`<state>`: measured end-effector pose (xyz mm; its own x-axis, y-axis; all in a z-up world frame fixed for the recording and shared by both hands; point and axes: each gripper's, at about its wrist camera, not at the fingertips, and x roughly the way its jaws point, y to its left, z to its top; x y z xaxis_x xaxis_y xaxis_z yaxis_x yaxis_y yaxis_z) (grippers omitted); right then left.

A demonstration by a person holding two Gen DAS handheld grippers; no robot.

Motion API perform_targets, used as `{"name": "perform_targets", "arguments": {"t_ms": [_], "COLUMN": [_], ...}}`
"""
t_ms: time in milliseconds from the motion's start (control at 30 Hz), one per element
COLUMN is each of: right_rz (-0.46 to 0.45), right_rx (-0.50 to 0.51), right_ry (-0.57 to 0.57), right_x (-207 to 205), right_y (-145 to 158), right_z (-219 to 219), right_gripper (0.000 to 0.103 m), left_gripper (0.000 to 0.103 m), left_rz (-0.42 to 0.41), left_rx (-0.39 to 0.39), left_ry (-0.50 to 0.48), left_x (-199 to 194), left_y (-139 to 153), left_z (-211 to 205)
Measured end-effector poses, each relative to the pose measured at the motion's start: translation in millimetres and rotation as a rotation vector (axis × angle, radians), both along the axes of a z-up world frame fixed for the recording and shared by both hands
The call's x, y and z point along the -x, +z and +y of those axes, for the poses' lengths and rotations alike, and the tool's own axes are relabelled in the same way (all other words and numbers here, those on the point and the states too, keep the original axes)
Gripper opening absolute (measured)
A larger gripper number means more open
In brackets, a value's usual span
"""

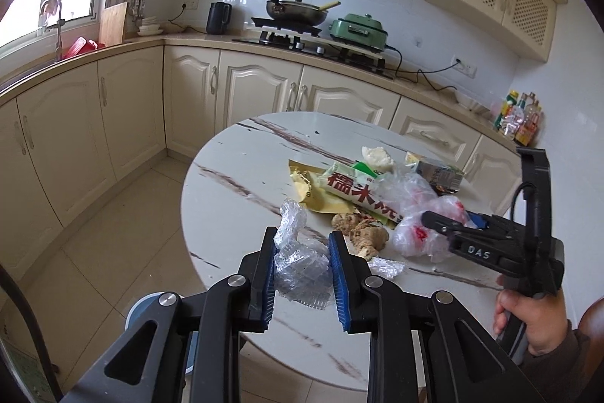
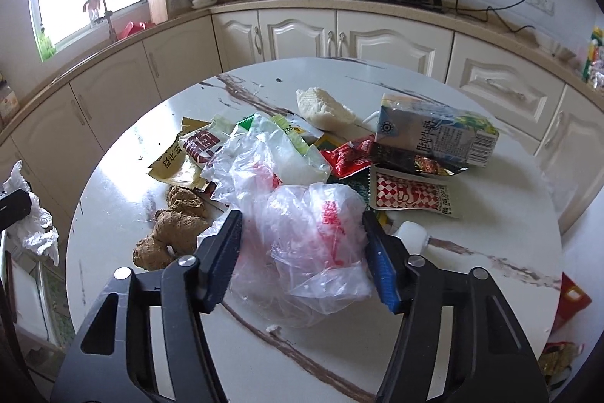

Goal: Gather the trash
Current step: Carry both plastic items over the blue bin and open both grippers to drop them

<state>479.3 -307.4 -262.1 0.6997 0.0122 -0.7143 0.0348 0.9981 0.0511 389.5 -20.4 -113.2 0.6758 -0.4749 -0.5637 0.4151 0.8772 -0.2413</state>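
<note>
**Tongs on two pieces of plastic at the round surface**

Left tongs (image 1: 300, 265) pinch a crumpled clear plastic wrapper (image 1: 298, 263) between their blue pads, lifted off the white marble-patterned round surface (image 1: 241, 199), likely so it can be carried away as collected trash. Right tongs (image 2: 304, 252) straddle a crumpled clear plastic bag with red print (image 2: 302, 225), which lies on the surface; the jaws stand half spread at its sides, and I cannot tell whether the pads already press it.

Just beyond lies a knobbly brown ginger root (image 2: 170, 233), then a heap of printed snack wrappers (image 2: 211, 150). Farther back a blue and white milk carton (image 2: 434, 135) lies on its side, contents hidden, near a white crumbly lump (image 2: 324, 108). No bin shows clearly.
</note>
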Motion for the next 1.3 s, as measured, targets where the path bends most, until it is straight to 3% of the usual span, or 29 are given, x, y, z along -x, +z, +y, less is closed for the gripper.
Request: {"name": "perform_targets", "arguments": {"t_ms": [200, 367, 533, 667, 800, 900, 1100, 1200, 1300], "right_rz": [-0.055, -0.156, -0.222, -0.215, -0.155, -0.071, 0.147, 0.252, 0.331], "right_rx": [-0.014, -0.028, -0.021, -0.024, -0.025, 0.018, 0.075, 0.024, -0.032], "right_ry": [-0.033, -0.044, 0.130, 0.316, 0.452, 0.473, 0.468, 0.440, 0.392], "right_x": [19, 37, 28, 1, -31, -60, -107, -132, -154], "right_y": [14, 51, 85, 78, 41, -9, -130, -183, -225], "right_z": [-4, 11, 96, 196, 291, 339, 379, 375, 364], "right_gripper": [0.053, 0.053, 0.054, 0.054, 0.055, 0.055, 0.055, 0.058, 0.067], "left_gripper": [0.022, 0.022, 0.022, 0.022, 0.022, 0.022, 0.022, 0.022, 0.022], "left_rz": [-0.011, -0.028, -0.035, -0.018, 0.061, 0.156, 0.328, 0.387, 0.419], "left_rx": [0.009, 0.017, -0.007, -0.089, -0.144, -0.154, -0.145, -0.152, -0.169], "left_ry": [0.013, 0.069, 0.175, 0.287, 0.370, 0.406, 0.368, 0.341, 0.311], "left_x": [14, 24, 31, 31, 20, 1, -52, -81, -110], "left_y": [8, 15, 16, 2, -33, -73, -155, -188, -216], "left_z": [24, 62, 116, 162, 196, 210, 207, 201, 189]}}
